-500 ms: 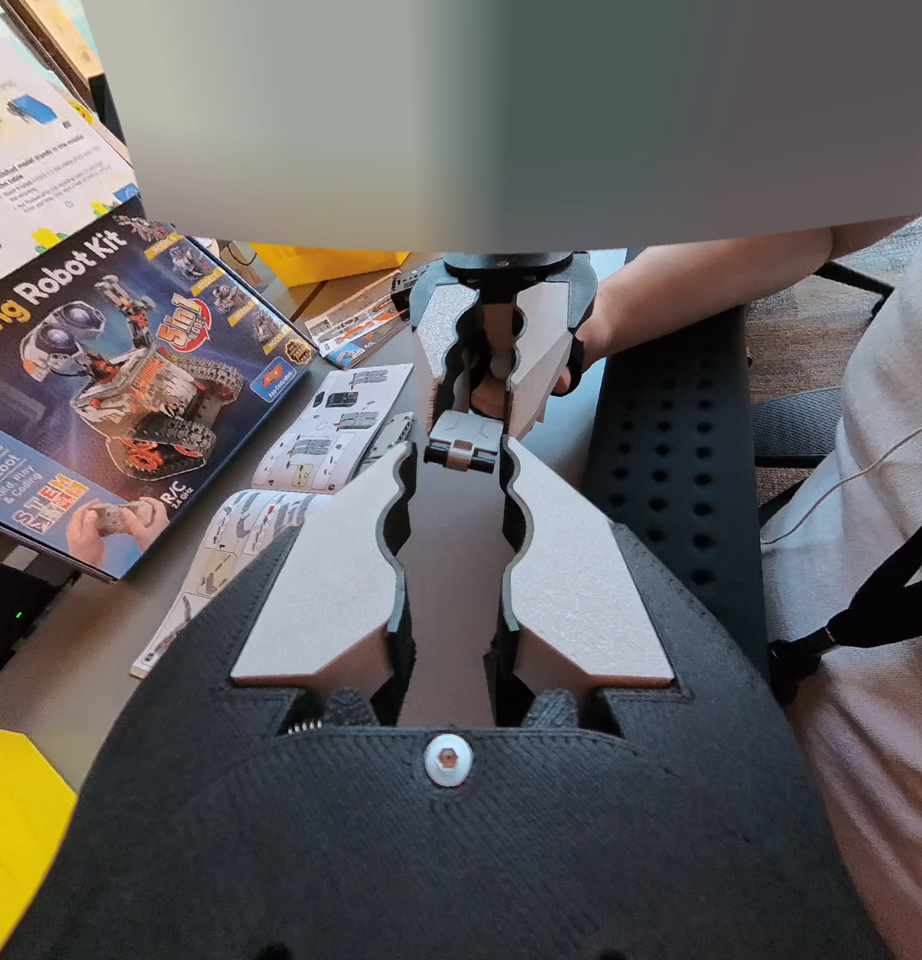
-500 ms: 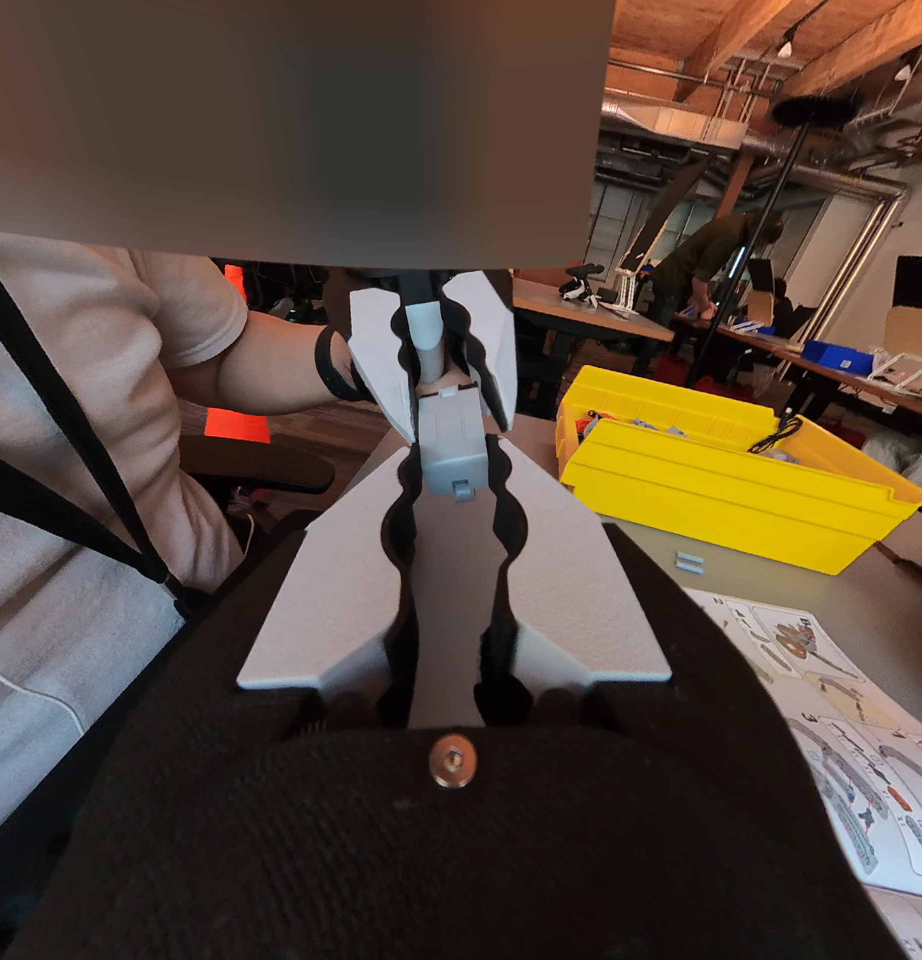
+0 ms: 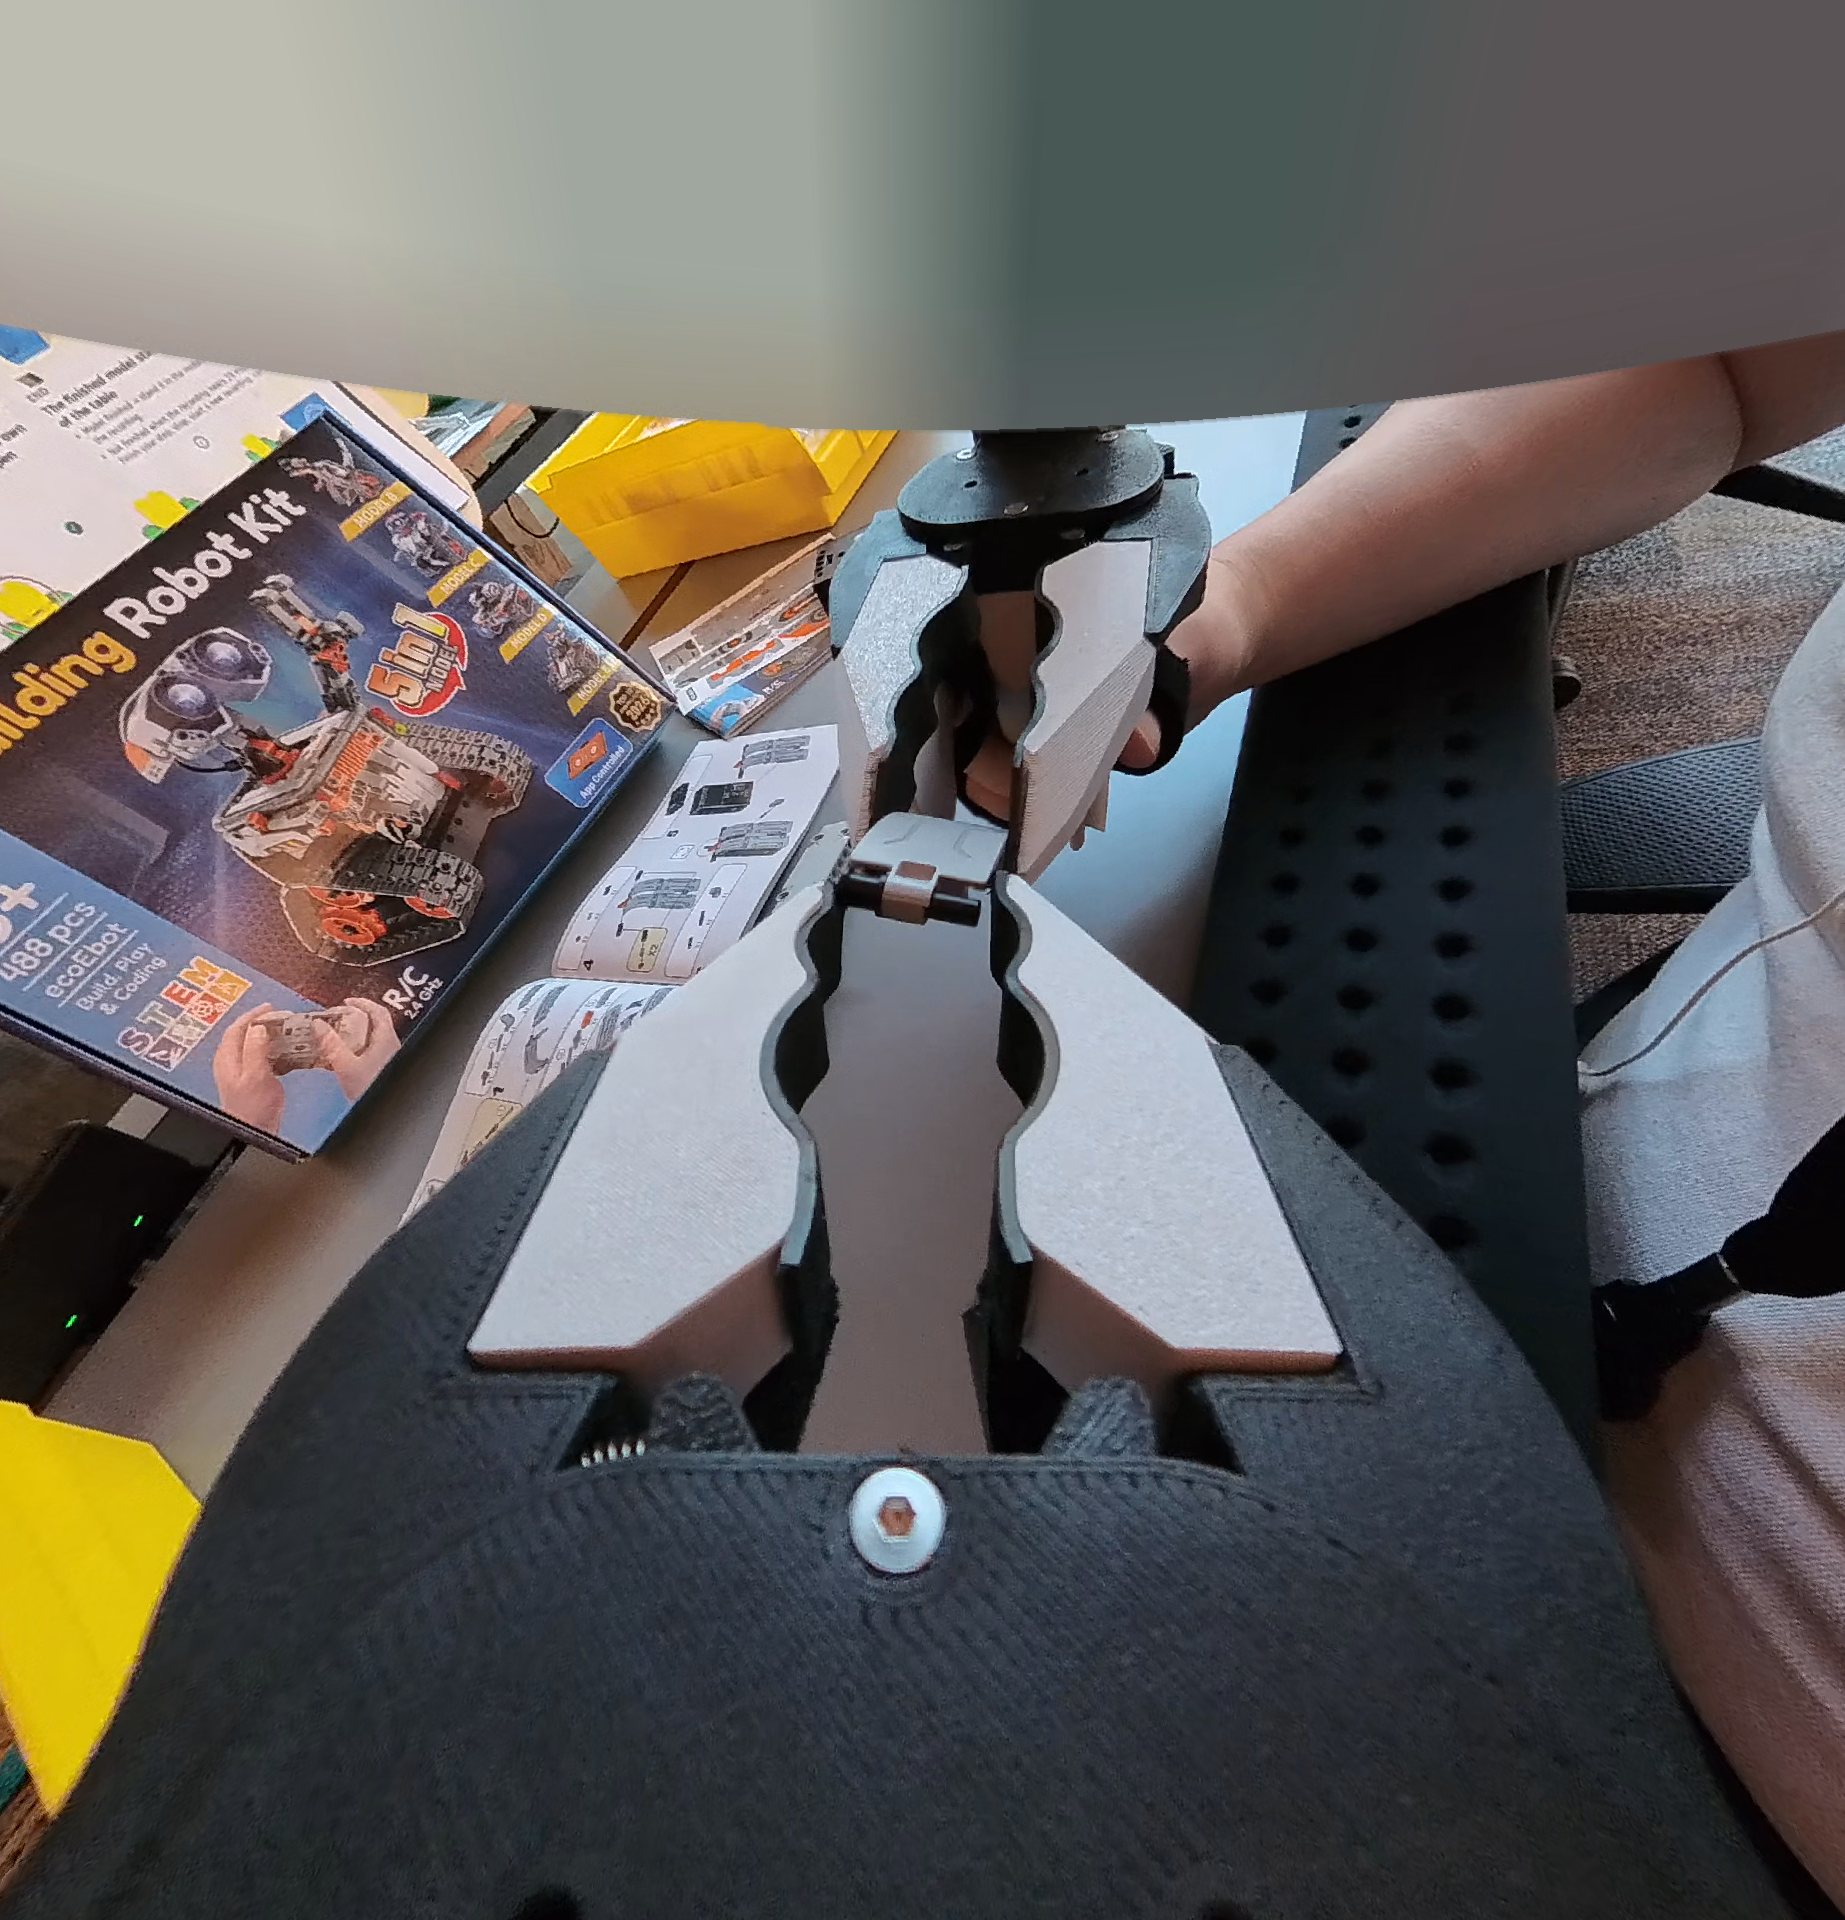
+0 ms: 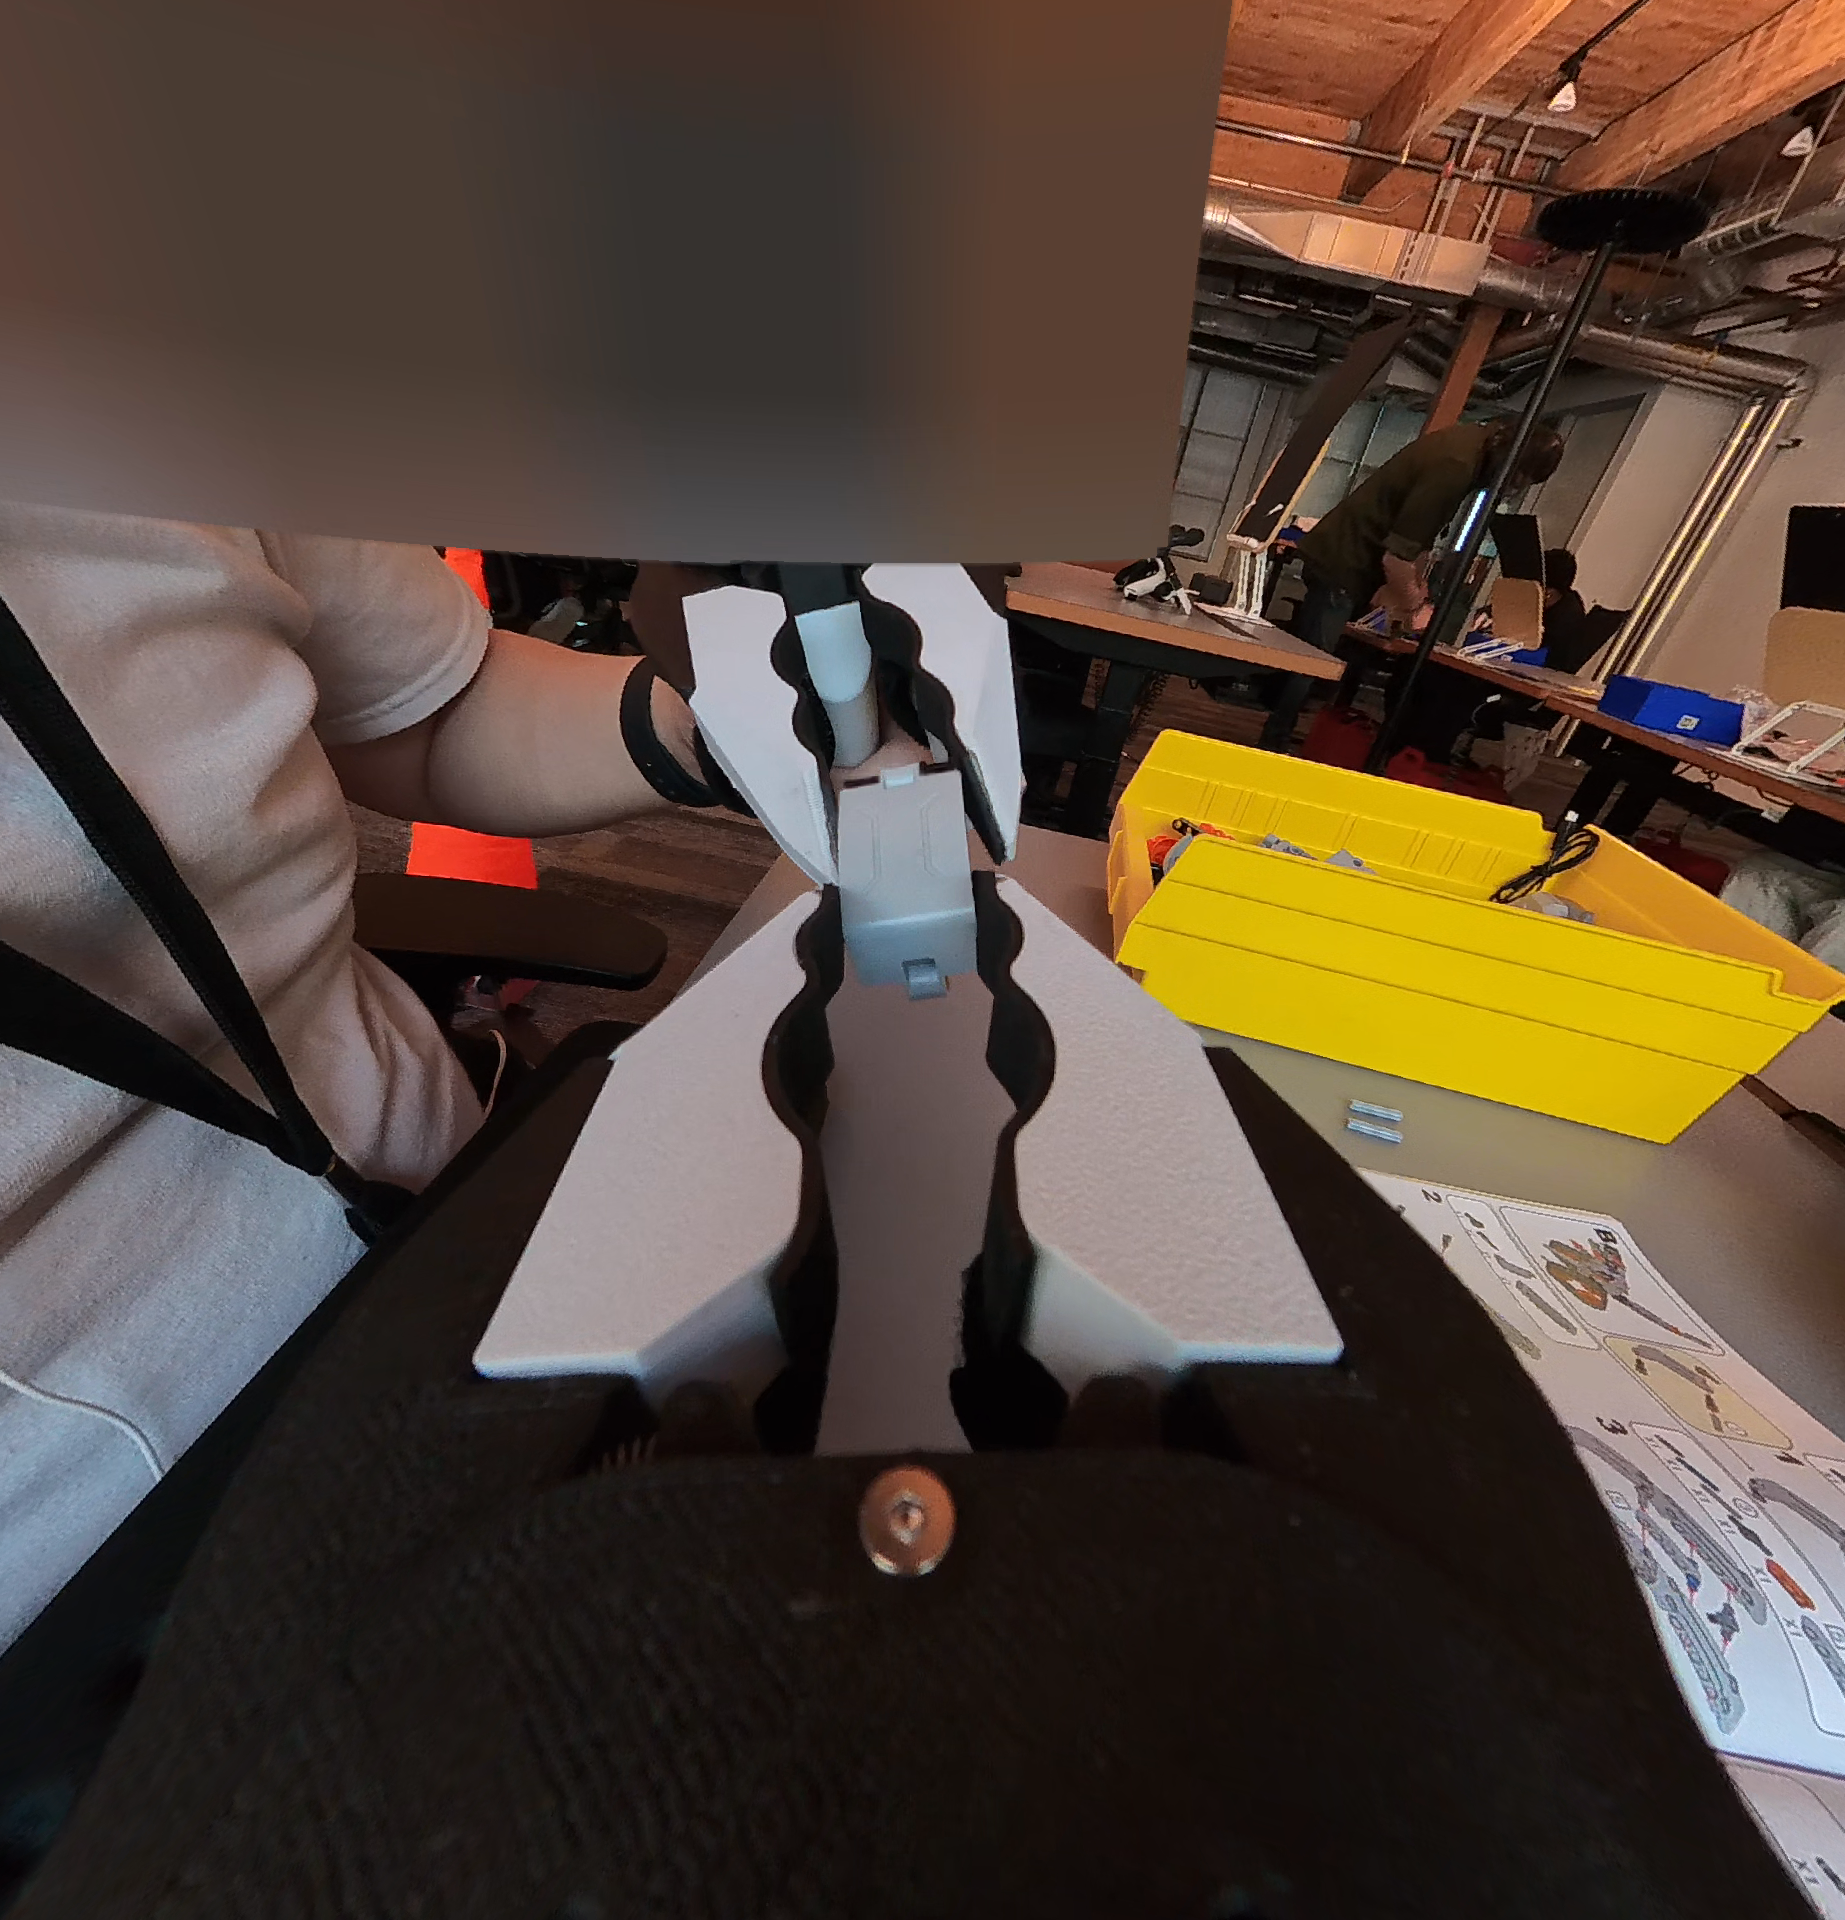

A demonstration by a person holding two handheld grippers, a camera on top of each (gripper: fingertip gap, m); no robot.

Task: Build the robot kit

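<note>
So both grippers are nose to nose here, sharing one small grey plastic block (image 3: 923,868).

From the left wrist camera, the left gripper (image 3: 916,902) has its fingers (image 3: 689,1122) pinched on the near end of that block, right at the tips, where a little black pin and a light clip piece run crosswise. Straight past the tips, the right gripper (image 3: 975,821) comes in from the opposite side and clamps the far end of the same block. Off to the left of the fingers there's an open instruction booklet (image 3: 689,862) lying on the grey table (image 3: 274,1247), then a big blue robot kit box (image 3: 243,769) further left, and yellow bins (image 3: 689,488) beyond that. To the right of the fingers sits a black perforated panel (image 3: 1385,935).

The right wrist camera shows the same thing from the other side: the block (image 4: 902,888) sits between the right gripper's fingertips, a small nub pointing back toward the camera, with the left gripper's white fingers gripping its far end. To the right of the fingers is a yellow bin (image 4: 1417,997) with parts in it, two small grey pieces (image 4: 1373,1122) in front of it, and an instruction sheet (image 4: 1676,1434) nearer the camera.
</note>
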